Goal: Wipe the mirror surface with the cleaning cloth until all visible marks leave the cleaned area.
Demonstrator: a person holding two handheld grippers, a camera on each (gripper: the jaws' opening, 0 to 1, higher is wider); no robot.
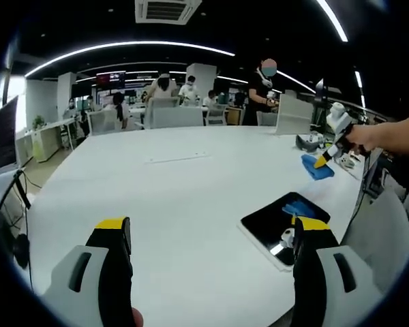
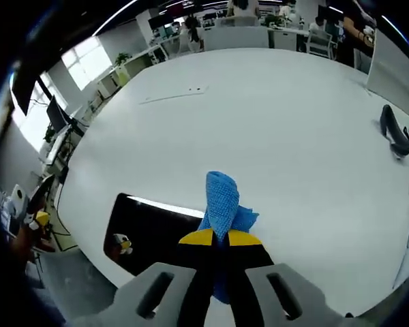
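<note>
The mirror [image 1: 276, 225] is a dark rectangular slab lying flat near the white table's right edge, just beyond my left gripper's right jaw. My left gripper [image 1: 211, 228] is open wide and holds nothing. Further back, my right gripper [image 1: 325, 158], held in a person's hand, is shut on the blue cleaning cloth [image 1: 317, 167] above the table past the mirror. In the right gripper view the gripper [image 2: 221, 237] pinches the bunched cloth [image 2: 221, 194], which sticks up beside the mirror [image 2: 157, 228]. A small white and yellow spot shows on the glass.
The big round white table [image 1: 170, 191] spreads to the left and far side. A black object [image 2: 395, 133] lies near its right edge by a white divider [image 1: 293, 114]. People, chairs and desks stand behind the table.
</note>
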